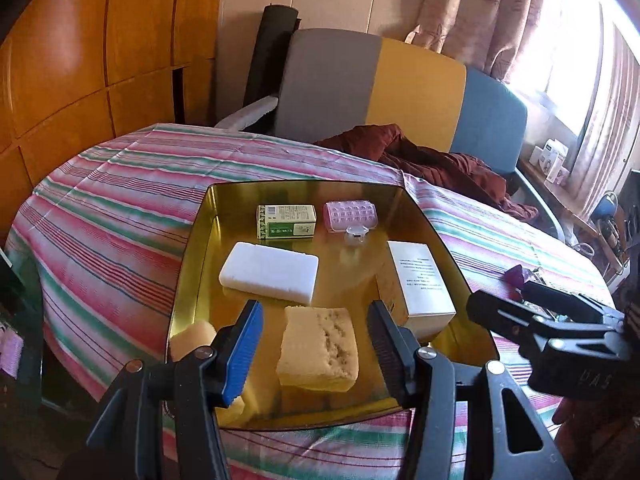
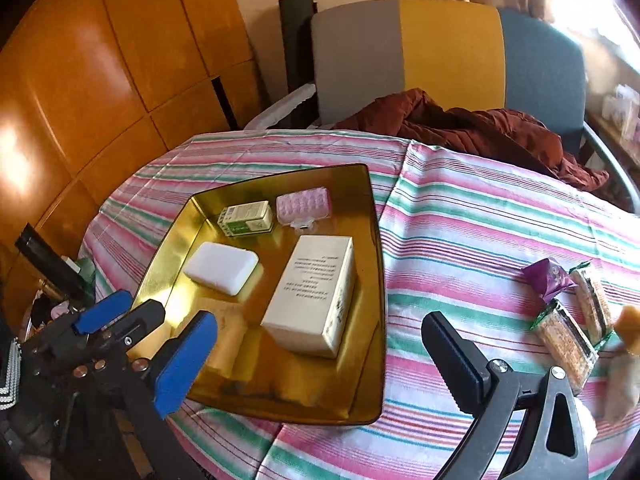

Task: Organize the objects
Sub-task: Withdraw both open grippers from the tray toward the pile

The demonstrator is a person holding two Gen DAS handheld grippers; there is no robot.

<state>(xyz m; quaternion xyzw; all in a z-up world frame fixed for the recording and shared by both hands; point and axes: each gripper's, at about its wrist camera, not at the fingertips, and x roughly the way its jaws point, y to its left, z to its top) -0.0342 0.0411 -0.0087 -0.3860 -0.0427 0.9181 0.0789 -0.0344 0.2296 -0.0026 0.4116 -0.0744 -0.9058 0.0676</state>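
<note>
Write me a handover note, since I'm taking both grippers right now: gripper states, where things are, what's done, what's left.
Left hand-held gripper: partly open, empty, above the sponge.
Right hand-held gripper: wide open, empty.
Done: gold tray holds the white box, white soap bar, green box, pink case and sponge.
Left: purple packet and snack bars lie on the striped cloth.

a home living room, striped tablecloth [image 2: 480, 216], curtains [image 1: 480, 8], wooden cabinets [image 1: 80, 60], jacket [image 2: 480, 128] on chair [image 2: 440, 48]
</note>
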